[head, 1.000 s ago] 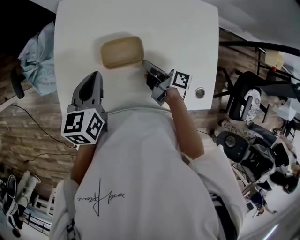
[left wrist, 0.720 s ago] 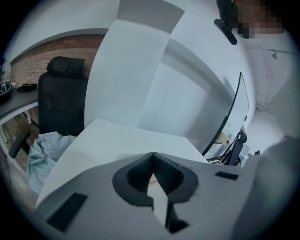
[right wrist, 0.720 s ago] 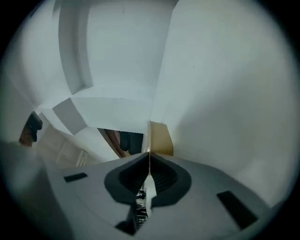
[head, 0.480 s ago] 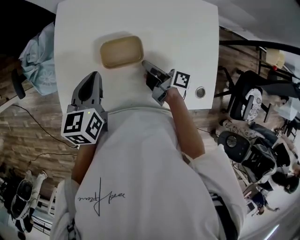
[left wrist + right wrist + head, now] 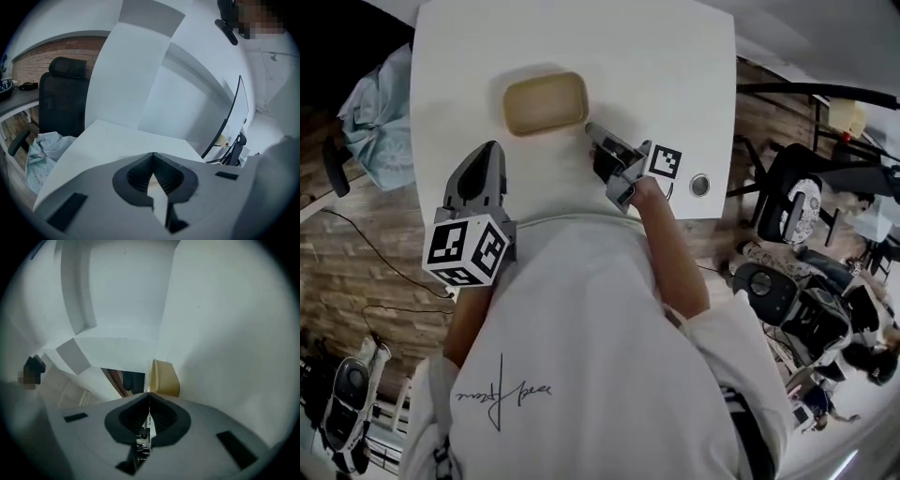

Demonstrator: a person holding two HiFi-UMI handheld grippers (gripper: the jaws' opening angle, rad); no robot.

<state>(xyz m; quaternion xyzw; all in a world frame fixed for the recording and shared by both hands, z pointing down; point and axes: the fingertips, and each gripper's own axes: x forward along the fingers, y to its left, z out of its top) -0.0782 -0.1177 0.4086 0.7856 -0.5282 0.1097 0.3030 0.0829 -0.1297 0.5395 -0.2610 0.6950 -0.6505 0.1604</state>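
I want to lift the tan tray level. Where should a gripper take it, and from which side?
Likely the right-hand rim of the tan tray, coming from above beside the right gripper: it lies flat, shallow, open upward, so one jaw fits inside the wall and one outside.

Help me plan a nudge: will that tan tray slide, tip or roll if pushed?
The tan tray sits low, wide and flat on the smooth white table, so it would probably slide rather than tip or roll. Its even, moulded rim suggests it is stiff. It appears empty, so probably light.
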